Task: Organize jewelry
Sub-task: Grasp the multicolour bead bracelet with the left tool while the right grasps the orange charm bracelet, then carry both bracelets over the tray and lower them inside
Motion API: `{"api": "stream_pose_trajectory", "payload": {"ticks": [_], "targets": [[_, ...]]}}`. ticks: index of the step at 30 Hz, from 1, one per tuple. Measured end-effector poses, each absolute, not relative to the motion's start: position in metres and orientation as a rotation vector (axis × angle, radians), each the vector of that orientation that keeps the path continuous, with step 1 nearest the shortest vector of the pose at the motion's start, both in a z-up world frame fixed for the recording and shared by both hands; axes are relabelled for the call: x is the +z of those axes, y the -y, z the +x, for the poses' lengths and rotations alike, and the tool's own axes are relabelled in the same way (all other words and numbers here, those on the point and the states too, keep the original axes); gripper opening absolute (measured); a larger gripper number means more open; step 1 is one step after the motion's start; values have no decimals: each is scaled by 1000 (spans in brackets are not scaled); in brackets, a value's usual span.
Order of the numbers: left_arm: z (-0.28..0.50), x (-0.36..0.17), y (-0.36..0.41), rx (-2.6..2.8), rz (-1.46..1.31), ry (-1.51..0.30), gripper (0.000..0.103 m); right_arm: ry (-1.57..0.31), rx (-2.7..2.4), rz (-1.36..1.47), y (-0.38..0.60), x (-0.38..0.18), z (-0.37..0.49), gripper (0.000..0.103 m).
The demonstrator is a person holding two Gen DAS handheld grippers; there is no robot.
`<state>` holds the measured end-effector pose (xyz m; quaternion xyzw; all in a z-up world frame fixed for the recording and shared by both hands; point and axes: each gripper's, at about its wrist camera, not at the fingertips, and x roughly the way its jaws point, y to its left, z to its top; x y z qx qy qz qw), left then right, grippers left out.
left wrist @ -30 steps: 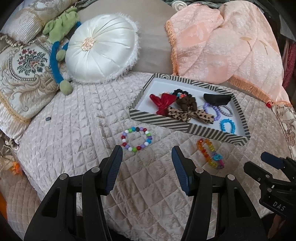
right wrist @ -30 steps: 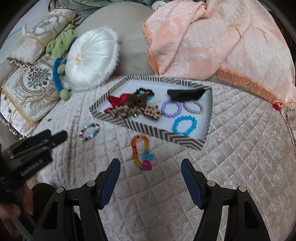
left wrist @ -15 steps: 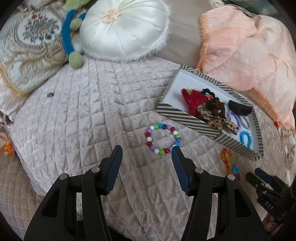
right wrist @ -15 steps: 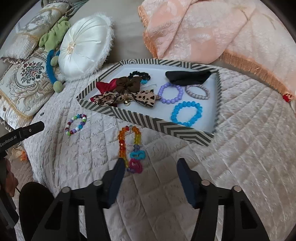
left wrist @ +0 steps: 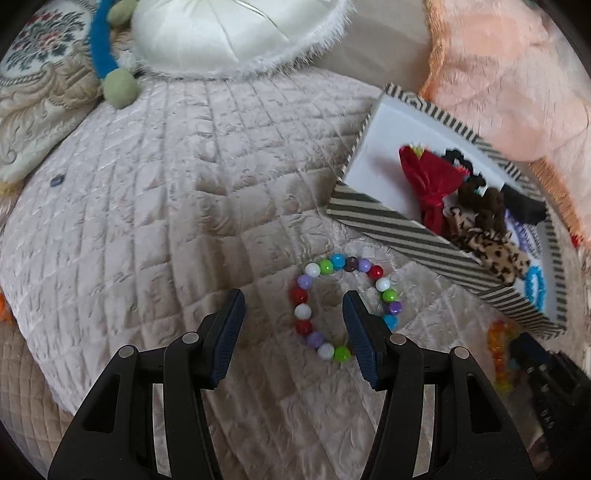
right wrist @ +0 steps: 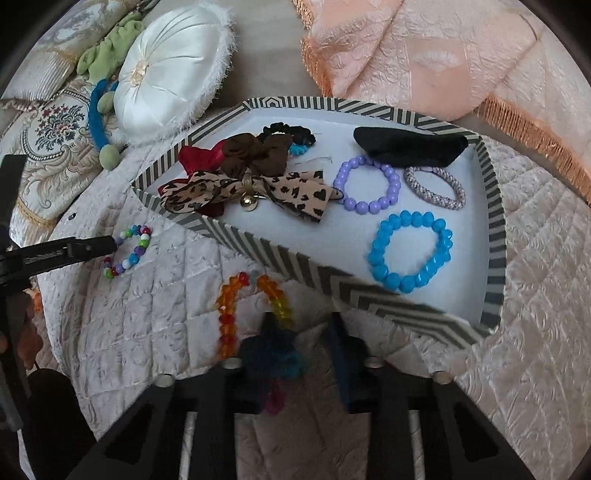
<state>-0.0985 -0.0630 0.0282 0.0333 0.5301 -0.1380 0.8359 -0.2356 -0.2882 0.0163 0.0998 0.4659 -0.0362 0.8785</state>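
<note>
A multicoloured bead bracelet point(left wrist: 314, 271) lies on the quilted bed, and my left gripper point(left wrist: 293, 319) is open right over its left half, one finger inside the ring. The bracelet also shows in the right wrist view point(right wrist: 127, 254). An orange, yellow and pink bracelet point(right wrist: 225, 317) lies by the striped tray point(right wrist: 280, 254). My right gripper point(right wrist: 303, 343) is low over its near end, jaws narrowed and blurred; whether they grip it is unclear. The tray holds bows, a purple bracelet point(right wrist: 369, 184), a blue bracelet point(right wrist: 410, 251), a silver one and black hair pieces.
A white round cushion point(left wrist: 229, 33), an embroidered pillow point(left wrist: 40, 74) and a green-and-blue plush toy point(left wrist: 110, 62) sit at the back left. A peach fringed blanket point(right wrist: 443, 55) lies behind the tray. The bed edge drops off at the near left.
Both grippers have moved forward and down. The left now straddles the multicoloured bracelet. The right has come over the orange bracelet and its jaws have narrowed.
</note>
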Motion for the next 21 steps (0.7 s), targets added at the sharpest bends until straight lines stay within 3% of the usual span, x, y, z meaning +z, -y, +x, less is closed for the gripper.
{"api": "stream_pose_trajectory", "payload": {"ticks": [3,5,9,21], "targets": [[-95,22,65,-295,82,-1121,47,-964,-63,227,293,18,-235,9],[-94,23,63,-292,89,-1113,8,-953,-49,256,295,22,-238,9],[-93,30,55,-359,27,-1151,8,-914,-6,292,293,41,-248,9],[-124,106,53,-448,55,-1019,8,-777,18,286,298,117,-278,9]]}}
